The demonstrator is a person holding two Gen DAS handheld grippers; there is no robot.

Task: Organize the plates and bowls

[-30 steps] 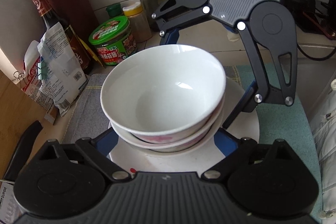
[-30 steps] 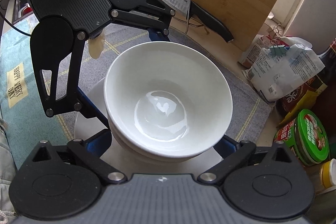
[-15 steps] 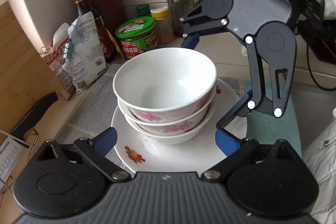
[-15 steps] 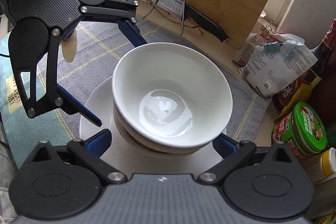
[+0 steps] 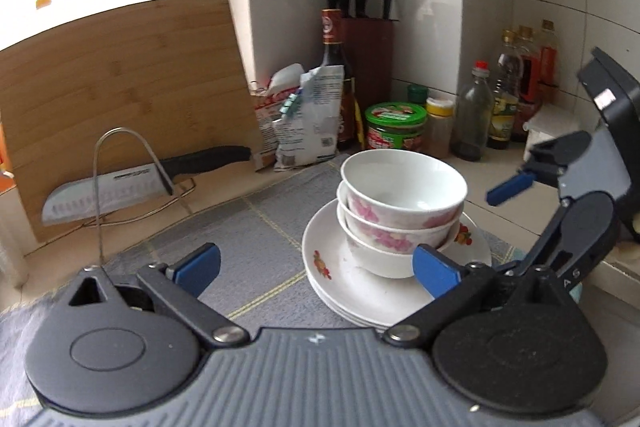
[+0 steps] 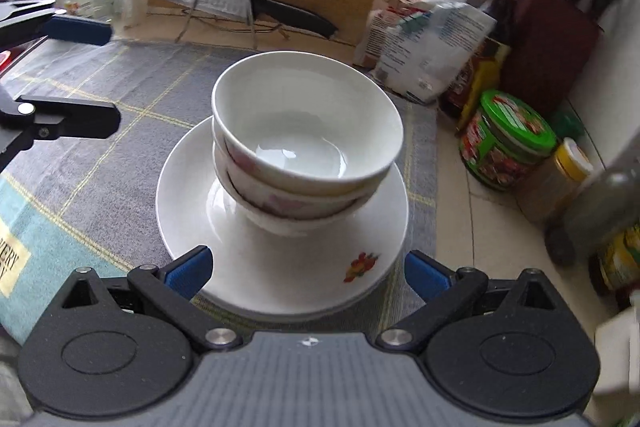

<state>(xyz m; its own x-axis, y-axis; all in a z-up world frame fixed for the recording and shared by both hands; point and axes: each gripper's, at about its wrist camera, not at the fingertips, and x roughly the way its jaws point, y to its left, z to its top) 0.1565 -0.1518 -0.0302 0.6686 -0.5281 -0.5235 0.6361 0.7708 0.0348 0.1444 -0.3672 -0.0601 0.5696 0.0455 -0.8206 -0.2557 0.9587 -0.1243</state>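
Both my grippers, left [image 5: 316, 265] and right [image 6: 308, 269], have backed off the bowls [image 6: 304, 151], jaws wide and empty, so stacking looks finished.

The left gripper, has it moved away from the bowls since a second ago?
Yes. The left gripper has backed away from the bowls toward the cutting board side, its jaws just opening wider, nothing between them.
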